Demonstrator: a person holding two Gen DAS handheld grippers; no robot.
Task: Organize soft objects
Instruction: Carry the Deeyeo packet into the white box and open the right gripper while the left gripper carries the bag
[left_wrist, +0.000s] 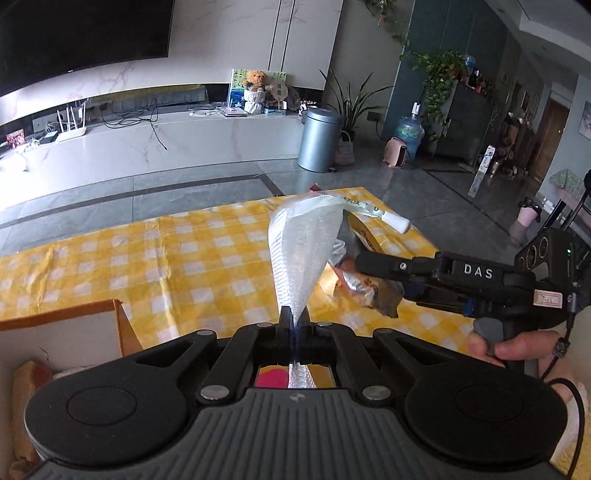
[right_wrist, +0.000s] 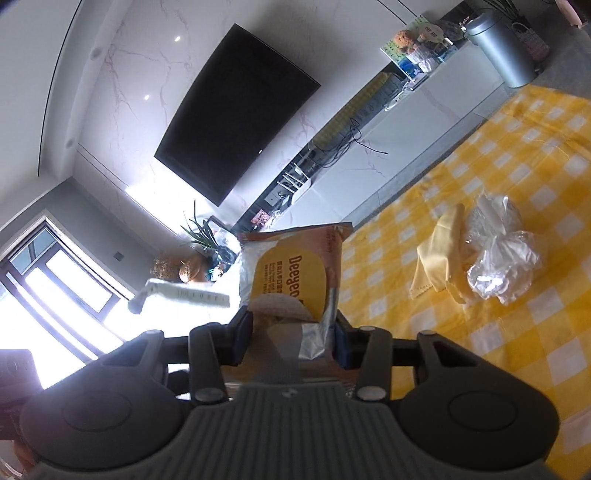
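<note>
My left gripper (left_wrist: 294, 318) is shut on a white mesh pouch (left_wrist: 303, 243) with a white tube (left_wrist: 384, 216) at its top, held up above the yellow checked tablecloth (left_wrist: 166, 254). My right gripper (right_wrist: 293, 332) is shut on an orange and silver snack packet (right_wrist: 295, 266), held in the air; the packet also shows in the left wrist view (left_wrist: 365, 284), just right of the pouch. The tube also shows at the left of the right wrist view (right_wrist: 184, 293). A folded yellow cloth (right_wrist: 439, 254) and a crumpled clear plastic bag (right_wrist: 502, 254) lie on the tablecloth.
An open cardboard box (left_wrist: 74, 332) with soft items inside stands at the table's near left. Beyond the far table edge are grey floor, a white TV bench (left_wrist: 166, 144) and a metal bin (left_wrist: 319, 138).
</note>
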